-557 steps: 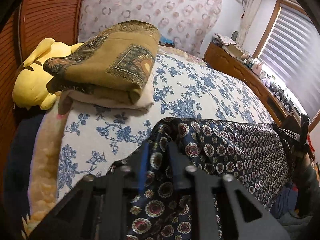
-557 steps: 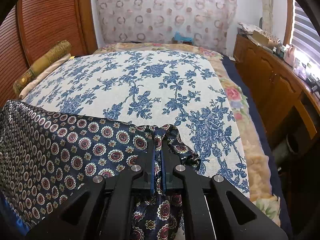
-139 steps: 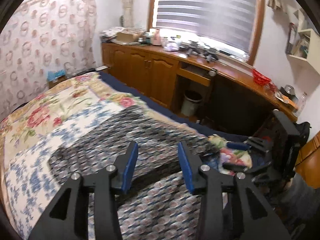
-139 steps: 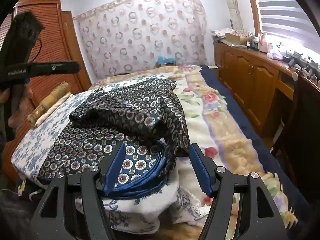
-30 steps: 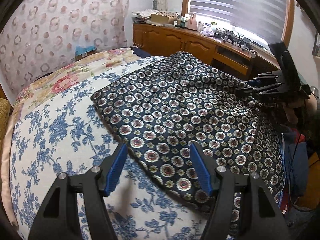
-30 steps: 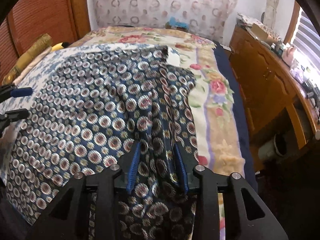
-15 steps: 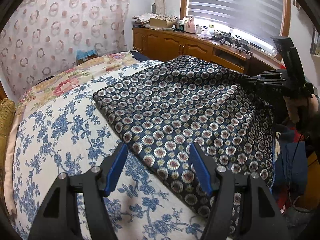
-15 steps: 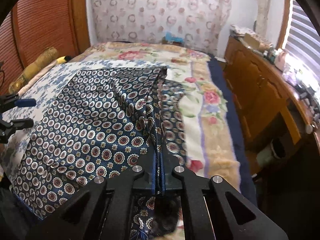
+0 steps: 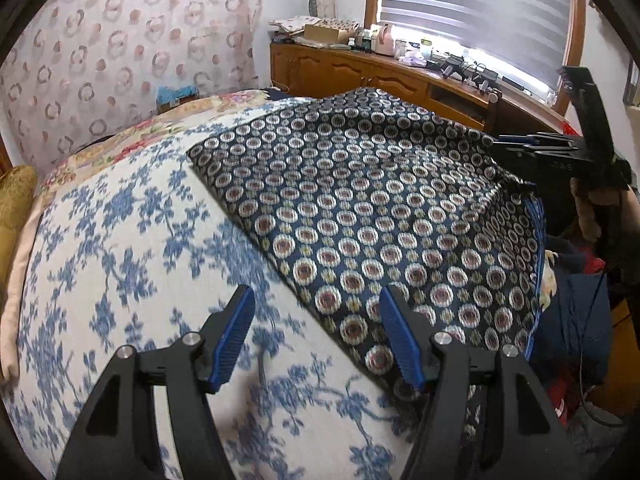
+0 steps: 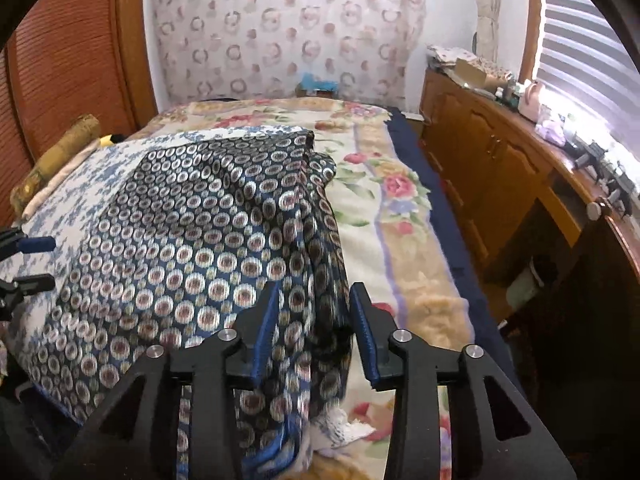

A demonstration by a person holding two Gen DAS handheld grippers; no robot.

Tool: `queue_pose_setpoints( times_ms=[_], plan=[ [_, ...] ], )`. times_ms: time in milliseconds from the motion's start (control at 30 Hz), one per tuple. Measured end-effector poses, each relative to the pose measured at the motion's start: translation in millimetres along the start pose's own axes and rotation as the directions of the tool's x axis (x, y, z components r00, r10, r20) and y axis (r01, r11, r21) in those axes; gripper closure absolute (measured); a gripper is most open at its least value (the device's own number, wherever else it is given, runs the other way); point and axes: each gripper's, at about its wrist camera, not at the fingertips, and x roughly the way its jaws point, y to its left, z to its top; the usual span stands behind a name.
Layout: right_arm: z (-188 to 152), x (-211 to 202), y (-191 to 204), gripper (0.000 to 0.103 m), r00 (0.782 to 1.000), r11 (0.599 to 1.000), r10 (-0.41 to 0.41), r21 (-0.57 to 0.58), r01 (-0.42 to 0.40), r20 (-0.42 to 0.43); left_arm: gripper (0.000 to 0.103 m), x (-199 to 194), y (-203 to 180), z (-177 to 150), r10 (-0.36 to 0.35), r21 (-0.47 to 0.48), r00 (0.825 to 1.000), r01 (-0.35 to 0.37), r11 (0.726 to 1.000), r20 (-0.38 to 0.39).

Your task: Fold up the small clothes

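Note:
A dark navy cloth (image 9: 360, 208) printed with round medallions lies spread on the bed, its right side bunched into a ridge (image 10: 320, 216). My left gripper (image 9: 318, 336) hangs open over the blue-flowered sheet (image 9: 120, 248), at the cloth's near left edge, with nothing between its fingers. My right gripper (image 10: 316, 332) is opening. The cloth's bunched right edge lies between its blue pads, which do not press on it. Each gripper shows in the other's view: the right one (image 9: 532, 142) at the cloth's far right corner, the left one (image 10: 32, 260) at the left edge.
A wooden cabinet and desk (image 10: 492, 160) cluttered with small items run along the window, right of the bed. A folded olive blanket (image 10: 60, 148) lies by the wooden wardrobe. A waste bin (image 10: 528, 284) stands under the desk. Dark clothes (image 9: 580, 300) are piled off the bed's near corner.
The right gripper, shut on the cloth's edge half a second ago, now has its jaws apart. The left gripper has drifted left, off the cloth and over the flowered sheet.

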Motion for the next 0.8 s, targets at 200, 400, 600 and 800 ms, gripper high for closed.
queue_pose_setpoints(
  times_ms=[200, 400, 600, 800],
  plan=[
    [-29, -18, 2, 0.056, 1.000, 0.999, 0.026, 0.027, -0.027, 0.012, 0.038, -8, -10, -11, 0.019, 0.003, 1.000, -0.019, 1.000, -0.007],
    [-50, -25, 5, 0.048, 0.999, 0.997, 0.045, 0.061, -0.045, 0.004, 0.038, -6, -14, -19, 0.024, 0.016, 0.999, -0.023, 1.000, -0.038],
    [-58, -23, 16, 0.048, 0.998, 0.997, 0.057, 0.044, -0.056, -0.013, 0.038, -2, -16, -29, 0.002, -0.005, 0.998, -0.002, 1.000, -0.060],
    [-60, -19, 19, 0.047, 0.998, 0.997, 0.063, 0.045, -0.062, -0.024, 0.038, -5, -23, -41, -0.041, -0.024, 0.997, 0.040, 0.999, -0.071]
  ],
)
